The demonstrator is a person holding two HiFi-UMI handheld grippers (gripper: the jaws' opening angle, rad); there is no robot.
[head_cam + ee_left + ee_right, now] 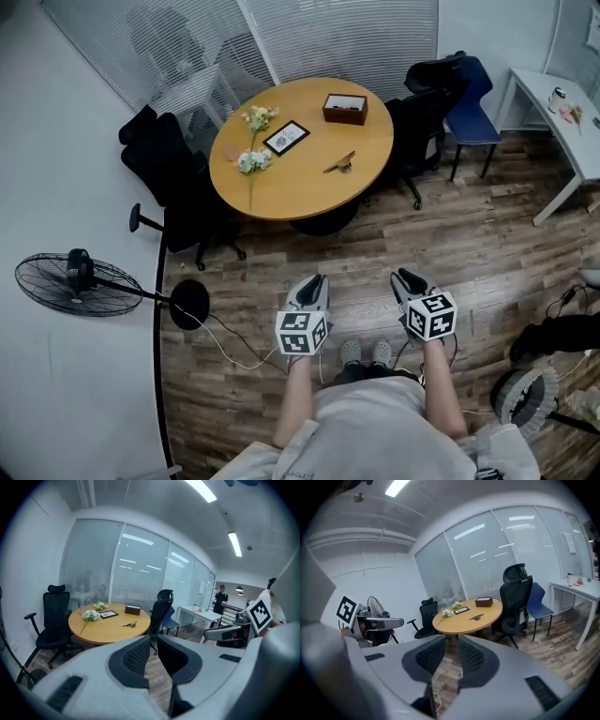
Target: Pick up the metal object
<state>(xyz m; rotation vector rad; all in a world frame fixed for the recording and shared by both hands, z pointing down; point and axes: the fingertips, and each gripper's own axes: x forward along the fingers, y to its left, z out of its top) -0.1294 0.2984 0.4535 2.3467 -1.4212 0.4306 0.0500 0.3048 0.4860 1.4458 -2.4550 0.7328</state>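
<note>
Metal object [340, 163], flowers [253, 161], frame [286, 137], box [345, 109] on round table [305, 192]; black chairs [417, 122] flank table. Left gripper [314, 282] jaws together, right gripper [405, 277] jaws apart, both empty, well short of table.

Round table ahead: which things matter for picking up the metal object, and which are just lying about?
Job: metal object, round table, left gripper, right gripper.
Lying about: flowers, picture frame, brown box, floor fan, black chairs.

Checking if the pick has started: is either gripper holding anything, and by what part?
Nothing is held. The left gripper is shut and empty, the right gripper open and empty; the metal object lies on the round table, beyond both.
</note>
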